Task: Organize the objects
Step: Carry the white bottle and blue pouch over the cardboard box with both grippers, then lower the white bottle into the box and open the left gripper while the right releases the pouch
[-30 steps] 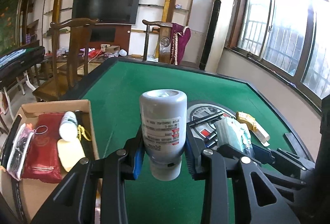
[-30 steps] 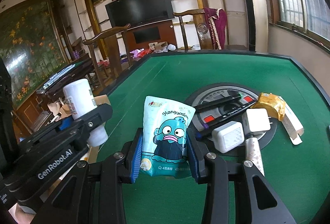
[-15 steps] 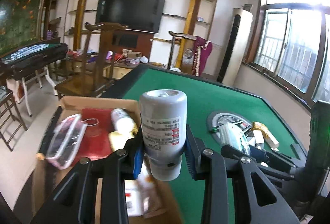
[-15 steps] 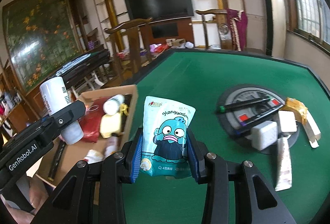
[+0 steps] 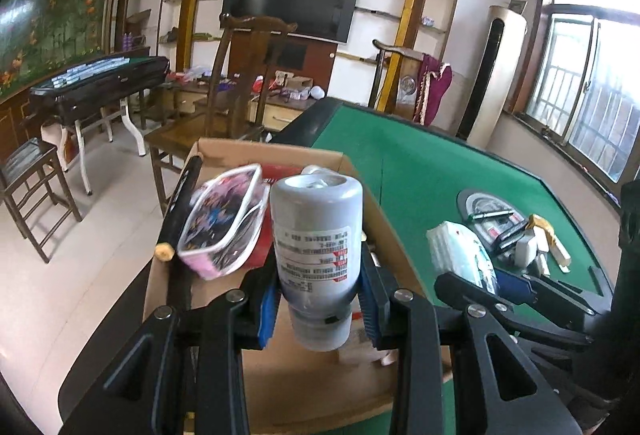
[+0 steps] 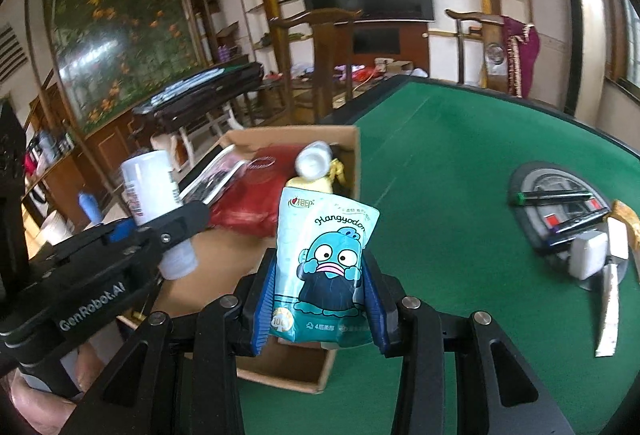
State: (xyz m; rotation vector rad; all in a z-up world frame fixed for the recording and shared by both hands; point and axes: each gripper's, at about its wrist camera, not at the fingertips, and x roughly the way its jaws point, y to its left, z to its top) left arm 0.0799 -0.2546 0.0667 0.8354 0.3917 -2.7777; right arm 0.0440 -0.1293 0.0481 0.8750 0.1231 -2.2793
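Left wrist view: your left gripper point(image 5: 318, 305) has its jaws pinching a grey bottle point(image 5: 316, 259), cap down, above the cardboard box point(image 5: 362, 191) on the green tabletop point(image 5: 420, 171). Your right gripper point(image 6: 320, 301) jaws pinch a tissue pack point(image 6: 326, 267) upright beside the box.

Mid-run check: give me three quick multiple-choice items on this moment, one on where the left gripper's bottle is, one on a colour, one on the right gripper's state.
1. The grey bottle in the left gripper is: A) above the cardboard box B) lying on the felt C) on a chair
2. The table felt is: A) red B) green C) blue
3. The right gripper is: A) open B) shut on a pen C) shut on the tissue pack

Answers: 1 A, the box interior lies behind and beneath the bottle. 2 B, the felt is plainly green. 3 C, both blue pads press on the pack's sides.
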